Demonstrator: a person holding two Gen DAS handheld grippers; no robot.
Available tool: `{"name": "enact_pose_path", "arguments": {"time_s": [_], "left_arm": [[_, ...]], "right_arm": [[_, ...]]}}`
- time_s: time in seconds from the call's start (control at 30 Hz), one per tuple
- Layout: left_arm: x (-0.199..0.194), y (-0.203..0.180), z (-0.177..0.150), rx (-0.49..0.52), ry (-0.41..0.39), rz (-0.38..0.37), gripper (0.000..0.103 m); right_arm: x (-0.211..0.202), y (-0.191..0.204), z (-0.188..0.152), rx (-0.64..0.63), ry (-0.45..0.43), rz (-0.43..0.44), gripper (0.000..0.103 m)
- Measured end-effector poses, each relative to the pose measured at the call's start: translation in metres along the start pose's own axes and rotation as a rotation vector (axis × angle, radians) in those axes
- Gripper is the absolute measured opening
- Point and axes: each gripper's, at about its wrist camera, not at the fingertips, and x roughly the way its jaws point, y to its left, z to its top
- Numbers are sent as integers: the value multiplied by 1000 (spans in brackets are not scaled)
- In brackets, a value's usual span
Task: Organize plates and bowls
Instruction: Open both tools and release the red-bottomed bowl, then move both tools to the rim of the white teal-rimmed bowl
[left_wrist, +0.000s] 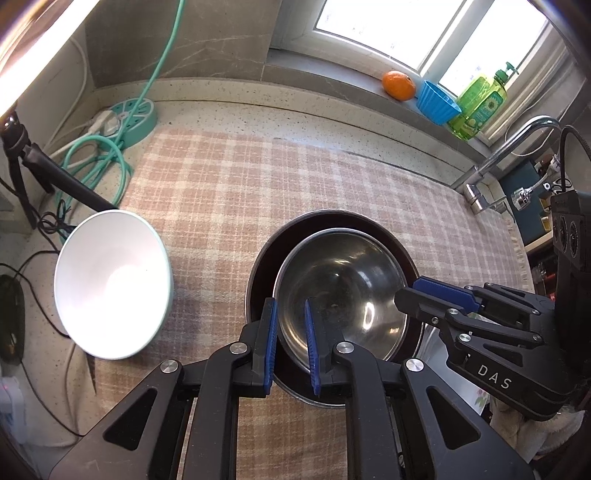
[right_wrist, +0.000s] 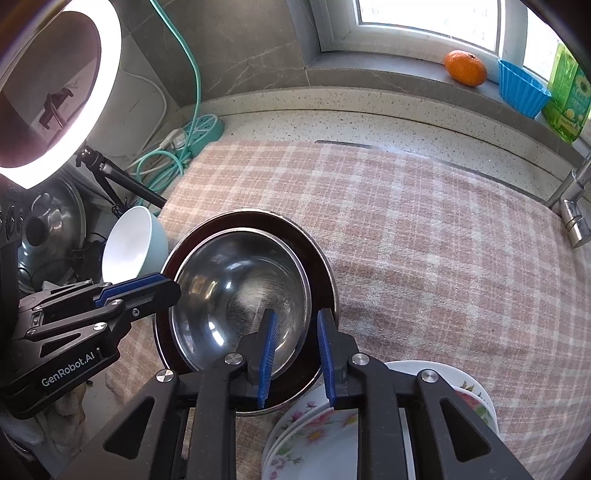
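A steel bowl sits nested inside a larger dark-rimmed bowl on the plaid cloth. My left gripper straddles the steel bowl's left rim with a gap between its blue pads, so it is open. In the right wrist view the left gripper reaches that rim from the side. My right gripper straddles the opposite rim, pads apart and not pressing; the right gripper also shows in the left wrist view. A white bowl with a mint outside lies tilted at the left. Floral plates are stacked under my right gripper.
The plaid cloth covers the counter. A ring light on a tripod, a mint power strip with coiled cable and a pot lid crowd the left. An orange, blue cup and green bottle stand on the sill, a faucet at right.
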Motion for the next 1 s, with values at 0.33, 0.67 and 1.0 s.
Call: {"name": "enact_pose_path", "arguments": {"time_s": [0.33, 0.67, 1.0], "left_arm": [[-25, 6, -10, -39, -78, 2, 13], [-52, 39, -36, -155, -141, 53, 13], [-71, 83, -71, -323, -170, 86, 13]], "right_arm": [[-15, -3, 0, 22, -31, 19, 20], [-37, 15, 2, -51, -94, 24, 33], [-40, 33, 11, -67, -95, 122, 33]]}}
